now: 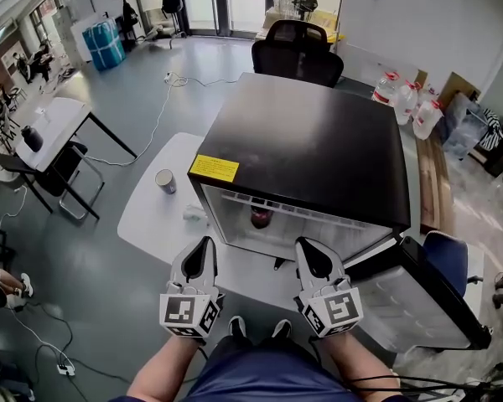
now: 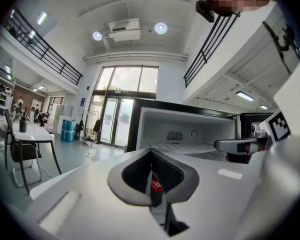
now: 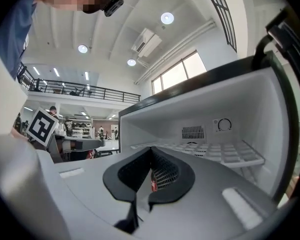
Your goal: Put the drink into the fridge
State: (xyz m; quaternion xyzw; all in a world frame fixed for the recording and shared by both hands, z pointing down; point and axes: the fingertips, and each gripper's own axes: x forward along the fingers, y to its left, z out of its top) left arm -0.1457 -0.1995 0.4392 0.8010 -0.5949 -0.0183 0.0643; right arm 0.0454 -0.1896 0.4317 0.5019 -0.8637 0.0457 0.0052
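Drink [image 1: 261, 217] stands inside the fridge [image 1: 318, 141], near the front; placement looks done.
Your left gripper [image 1: 205, 244] and right gripper [image 1: 307, 246] are both clenched on nothing, just before the opening. Door [image 1: 427, 300] hangs open: next, probably swing it closed with your right.

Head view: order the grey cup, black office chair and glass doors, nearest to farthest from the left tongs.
1. Grey cup, on the white table, left.
2. Black office chair, behind the black fridge.
3. Glass doors, at the far wall.
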